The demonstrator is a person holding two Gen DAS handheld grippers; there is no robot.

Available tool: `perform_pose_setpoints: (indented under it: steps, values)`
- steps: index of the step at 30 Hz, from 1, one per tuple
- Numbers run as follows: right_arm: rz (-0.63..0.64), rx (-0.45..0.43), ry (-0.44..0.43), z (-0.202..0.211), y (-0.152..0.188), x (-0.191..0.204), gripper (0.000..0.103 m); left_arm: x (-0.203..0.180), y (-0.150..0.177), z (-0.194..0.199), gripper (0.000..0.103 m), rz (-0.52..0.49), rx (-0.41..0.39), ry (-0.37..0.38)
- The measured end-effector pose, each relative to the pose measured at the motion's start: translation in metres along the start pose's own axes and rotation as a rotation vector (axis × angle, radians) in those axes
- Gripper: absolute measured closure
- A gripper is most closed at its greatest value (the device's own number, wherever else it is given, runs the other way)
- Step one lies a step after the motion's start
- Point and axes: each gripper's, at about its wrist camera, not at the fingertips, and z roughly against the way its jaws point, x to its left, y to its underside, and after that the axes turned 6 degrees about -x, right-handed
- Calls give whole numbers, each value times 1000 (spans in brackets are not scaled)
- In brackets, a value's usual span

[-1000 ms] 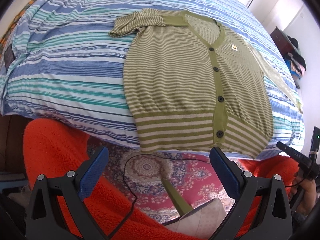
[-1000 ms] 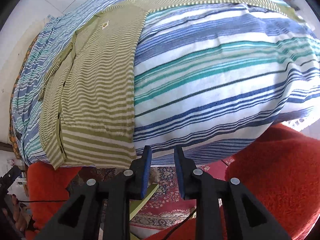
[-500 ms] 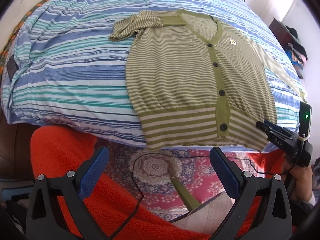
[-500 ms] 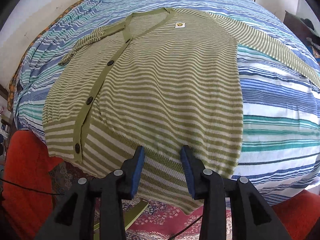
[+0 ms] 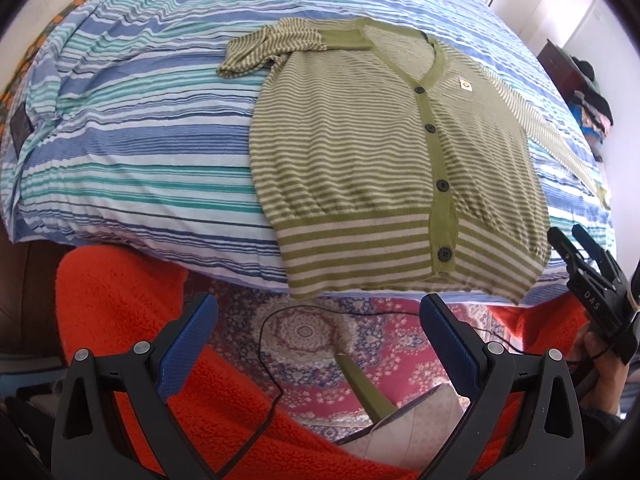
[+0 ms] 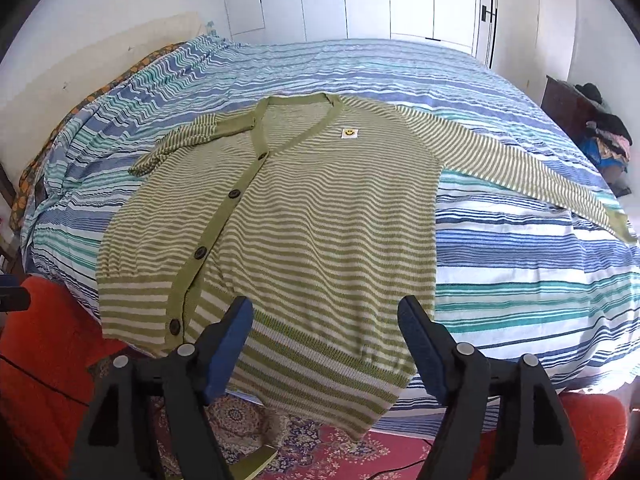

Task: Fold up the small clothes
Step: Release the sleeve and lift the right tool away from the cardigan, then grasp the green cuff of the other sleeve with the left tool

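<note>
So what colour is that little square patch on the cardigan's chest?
The patch is white with a yellow smiley face, clearest in the right wrist view.

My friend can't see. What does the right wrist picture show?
A green striped cardigan lies buttoned and flat on a blue striped bedspread, its hem hanging over the near edge. One sleeve stretches out right; the other is folded in. The open right gripper hovers over the hem.

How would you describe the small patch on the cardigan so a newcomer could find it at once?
Start at the bed with the blue and teal striped cover, where a green striped cardigan lies face up. Go to its V-neck; just beside the green button band, on the chest, sits the patch: a small white square with a yellow smiley, the only unstriped spot there.
</note>
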Motion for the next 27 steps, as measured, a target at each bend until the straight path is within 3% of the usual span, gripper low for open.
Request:
perform_pose_setpoints:
  steps: [5,27]
  values:
    - [35,-59,-7,12,-1,9,21,-3,-1,0,2,-8,-1,0]
    - [44,-2,-42,-3,8,11,21,-10,-3,-8,2,-38,20,-14]
